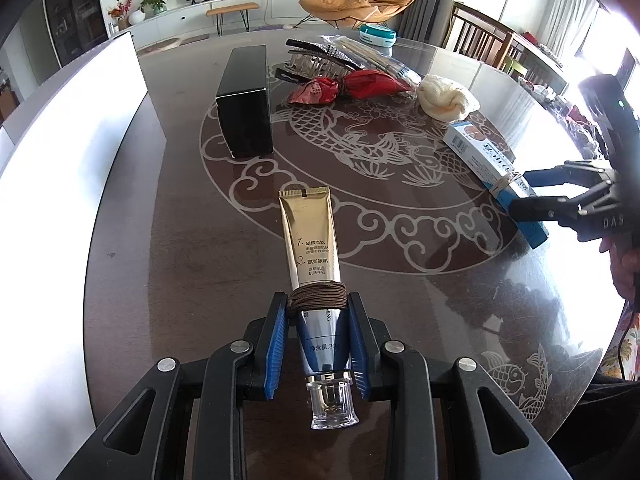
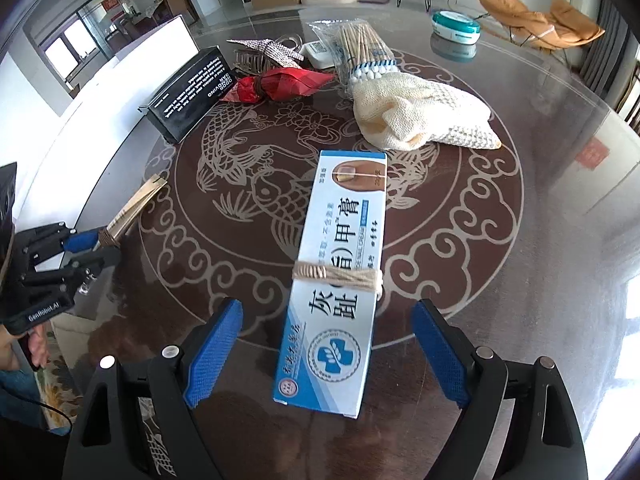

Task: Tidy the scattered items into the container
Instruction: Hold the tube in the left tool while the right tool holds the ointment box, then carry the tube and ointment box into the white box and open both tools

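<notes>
My left gripper [image 1: 318, 300] is shut on a gold and blue cream tube [image 1: 310, 236] wrapped with brown cord, clear cap toward the camera. From the right wrist view the left gripper [image 2: 102, 246] holds the tube [image 2: 134, 206] just above the table. My right gripper [image 2: 326, 328] is open, its blue pads on either side of a blue and white ointment box [image 2: 340, 264] bound with twine, not touching it. The box [image 1: 486, 164] and the right gripper [image 1: 520, 190] show at the right of the left wrist view. A white container [image 1: 72, 128] stands at the left.
On the round glass table [image 1: 400, 300] lie a black box [image 1: 246, 100], a hair claw [image 1: 316, 60], a red wrapped bundle [image 1: 352, 86], a cream cloth [image 2: 420, 120], a cotton swab pack [image 2: 360, 48] and a teal round case [image 2: 456, 26].
</notes>
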Action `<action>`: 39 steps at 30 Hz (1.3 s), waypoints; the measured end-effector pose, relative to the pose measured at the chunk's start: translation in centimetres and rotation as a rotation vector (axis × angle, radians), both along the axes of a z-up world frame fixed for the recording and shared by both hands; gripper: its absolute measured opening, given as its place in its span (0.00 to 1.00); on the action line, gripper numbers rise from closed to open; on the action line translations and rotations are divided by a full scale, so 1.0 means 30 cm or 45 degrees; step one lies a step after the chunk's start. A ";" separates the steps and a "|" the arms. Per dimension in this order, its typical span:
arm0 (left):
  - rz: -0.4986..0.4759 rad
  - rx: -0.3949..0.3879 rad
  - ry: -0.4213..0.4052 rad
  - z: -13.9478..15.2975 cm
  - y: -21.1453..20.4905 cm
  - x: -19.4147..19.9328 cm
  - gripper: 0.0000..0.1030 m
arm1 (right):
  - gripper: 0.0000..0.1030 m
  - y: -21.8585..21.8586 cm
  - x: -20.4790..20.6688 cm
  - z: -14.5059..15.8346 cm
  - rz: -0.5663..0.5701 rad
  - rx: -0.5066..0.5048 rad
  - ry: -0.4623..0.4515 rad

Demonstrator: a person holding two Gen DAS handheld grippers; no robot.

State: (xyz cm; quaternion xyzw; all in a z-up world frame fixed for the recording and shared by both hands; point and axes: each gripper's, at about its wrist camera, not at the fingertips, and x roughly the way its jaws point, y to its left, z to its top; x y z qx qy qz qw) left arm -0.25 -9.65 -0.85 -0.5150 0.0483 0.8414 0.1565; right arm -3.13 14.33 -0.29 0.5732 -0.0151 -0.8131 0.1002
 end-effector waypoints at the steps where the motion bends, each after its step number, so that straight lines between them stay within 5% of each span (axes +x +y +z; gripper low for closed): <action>1: 0.000 0.005 -0.001 0.000 0.001 0.001 0.28 | 0.85 -0.011 -0.024 0.004 0.012 0.027 -0.028; 7: -0.003 0.016 0.013 0.006 0.006 0.010 0.28 | 0.80 -0.046 -0.112 -0.015 0.038 0.171 -0.167; 10: -0.003 0.016 0.014 0.003 0.003 0.018 0.28 | 0.44 -0.046 -0.119 -0.009 0.036 0.163 -0.191; 25: -0.012 0.072 0.126 0.136 0.015 0.024 0.28 | 0.43 -0.037 -0.035 0.203 0.052 0.112 -0.070; 32: 0.029 0.132 0.117 0.165 -0.058 0.021 0.28 | 0.43 -0.067 -0.073 0.198 0.052 0.116 -0.088; 39: 0.101 0.177 0.220 0.321 -0.228 0.009 0.28 | 0.43 -0.176 -0.173 0.365 0.107 0.142 0.007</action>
